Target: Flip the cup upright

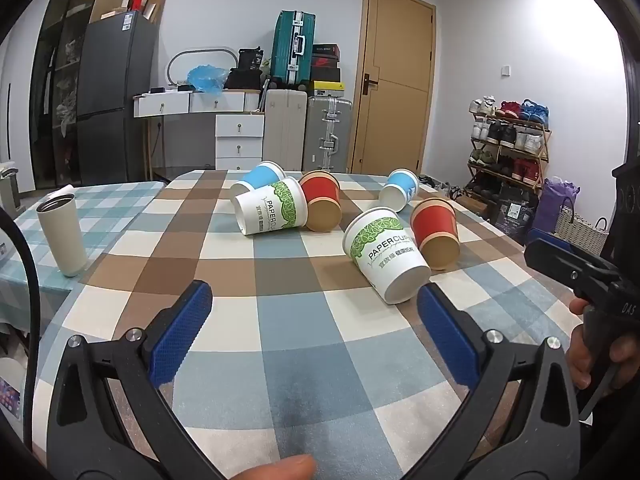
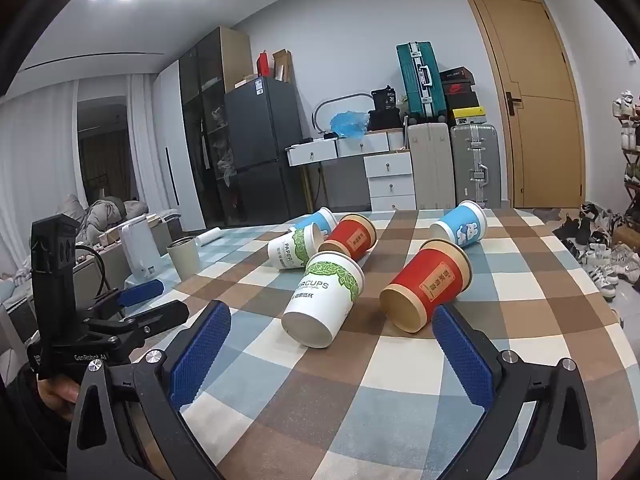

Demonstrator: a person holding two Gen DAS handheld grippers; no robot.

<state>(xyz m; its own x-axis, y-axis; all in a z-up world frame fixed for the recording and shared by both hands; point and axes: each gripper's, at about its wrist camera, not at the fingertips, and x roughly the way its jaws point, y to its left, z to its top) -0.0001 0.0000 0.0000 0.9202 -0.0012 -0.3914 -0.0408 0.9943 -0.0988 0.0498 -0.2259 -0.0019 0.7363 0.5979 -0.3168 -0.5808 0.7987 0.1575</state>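
Several paper cups lie on their sides on the checked tablecloth (image 1: 280, 320). Nearest is a white-green cup (image 1: 386, 254), also in the right wrist view (image 2: 322, 298), with a red cup (image 1: 436, 232) (image 2: 426, 290) beside it. Farther back lie a blue cup (image 1: 400, 190) (image 2: 460, 230), another white-green cup (image 1: 270, 210) (image 2: 294, 248), a red cup (image 1: 322, 200) (image 2: 352, 238) and a blue cup (image 1: 258, 178) (image 2: 320, 220). My left gripper (image 1: 314, 300) is open and empty, just short of the near white cup. My right gripper (image 2: 332, 328) is open and empty, before the near white and red cups.
A beige tumbler (image 1: 64, 234) (image 2: 184, 258) stands upright on the left of the table. The right gripper's body (image 1: 580, 276) shows at the right edge; the left gripper's body (image 2: 100, 320) at the left. Suitcases, drawers and a shoe rack (image 1: 508, 140) stand behind the table.
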